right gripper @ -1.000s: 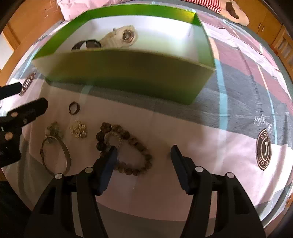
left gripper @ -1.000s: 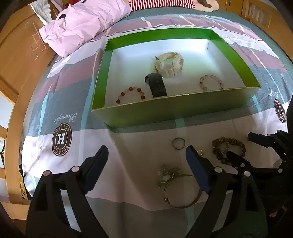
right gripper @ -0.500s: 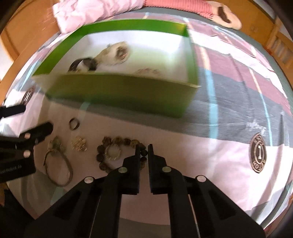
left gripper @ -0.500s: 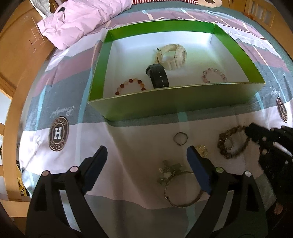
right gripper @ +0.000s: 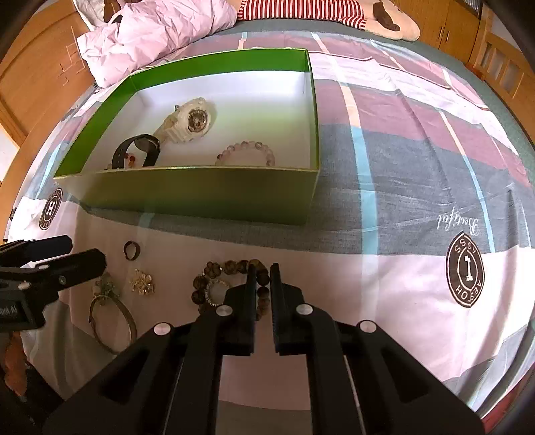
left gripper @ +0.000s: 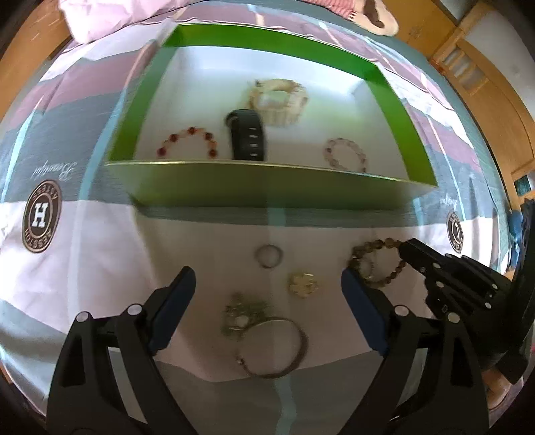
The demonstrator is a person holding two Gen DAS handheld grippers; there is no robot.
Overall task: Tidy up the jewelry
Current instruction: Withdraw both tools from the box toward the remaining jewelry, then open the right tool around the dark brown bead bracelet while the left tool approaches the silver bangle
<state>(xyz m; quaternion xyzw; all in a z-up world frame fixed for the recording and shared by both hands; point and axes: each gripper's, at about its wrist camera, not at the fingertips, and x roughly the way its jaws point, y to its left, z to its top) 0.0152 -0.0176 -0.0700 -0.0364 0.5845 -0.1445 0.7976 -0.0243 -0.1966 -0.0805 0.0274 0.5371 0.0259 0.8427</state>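
A green box (left gripper: 267,192) (right gripper: 200,197) on the bed holds a white watch (right gripper: 189,122), a black watch (left gripper: 247,137), a red bead bracelet (left gripper: 187,142) and a pale bead bracelet (right gripper: 245,154). On the sheet in front lie a ring (left gripper: 269,256), a gold charm (left gripper: 302,284), a bangle with pendant (left gripper: 271,344) and a brown bead bracelet (left gripper: 379,264) (right gripper: 230,284). My right gripper (right gripper: 262,267) is shut on the brown bracelet's right side. My left gripper (left gripper: 267,284) is open and empty above the bangle.
A pink pillow (right gripper: 150,36) lies behind the box. A striped plush toy (right gripper: 334,15) lies at the far edge. Wooden furniture (left gripper: 485,83) borders the bed on both sides.
My right gripper went from open around the brown bead bracelet to shut on it. The view has since risen, showing more of the box. My left gripper stayed open, shifting slightly.
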